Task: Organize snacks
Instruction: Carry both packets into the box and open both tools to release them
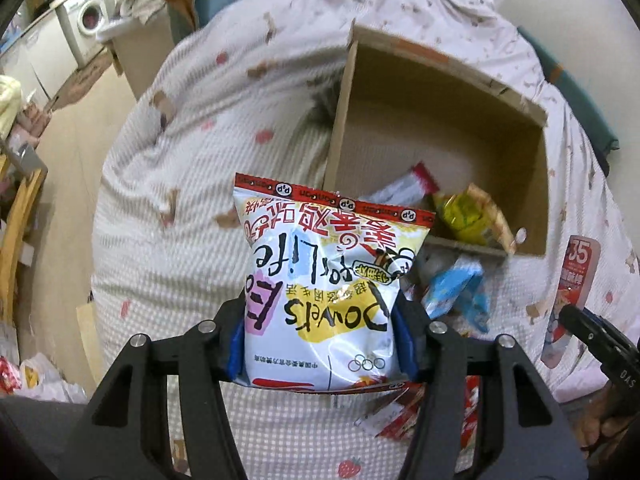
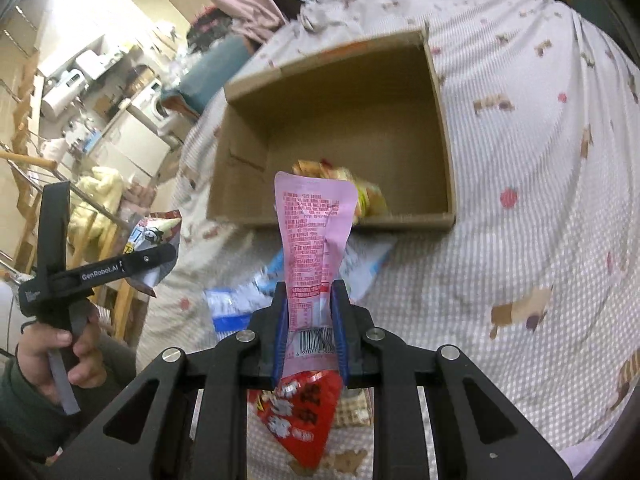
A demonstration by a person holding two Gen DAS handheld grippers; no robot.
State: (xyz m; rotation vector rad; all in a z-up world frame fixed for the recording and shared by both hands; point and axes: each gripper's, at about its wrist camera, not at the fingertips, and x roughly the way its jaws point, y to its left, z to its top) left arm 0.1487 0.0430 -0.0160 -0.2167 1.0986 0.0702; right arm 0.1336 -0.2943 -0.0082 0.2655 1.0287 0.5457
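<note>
Above the bed, "PonPon" snack bag (image 1: 324, 284) in left claw (image 1: 322, 344), "GenRobot.AI" lettering

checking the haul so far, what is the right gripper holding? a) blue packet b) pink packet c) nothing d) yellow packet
b: the right gripper has its blue-padded fingers pinched on a pink packet, in front of the cardboard box.

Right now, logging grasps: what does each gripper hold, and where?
Left gripper clamps the white bag by its lower sides. Right gripper pinches the pink packet near its barcode end.
</note>
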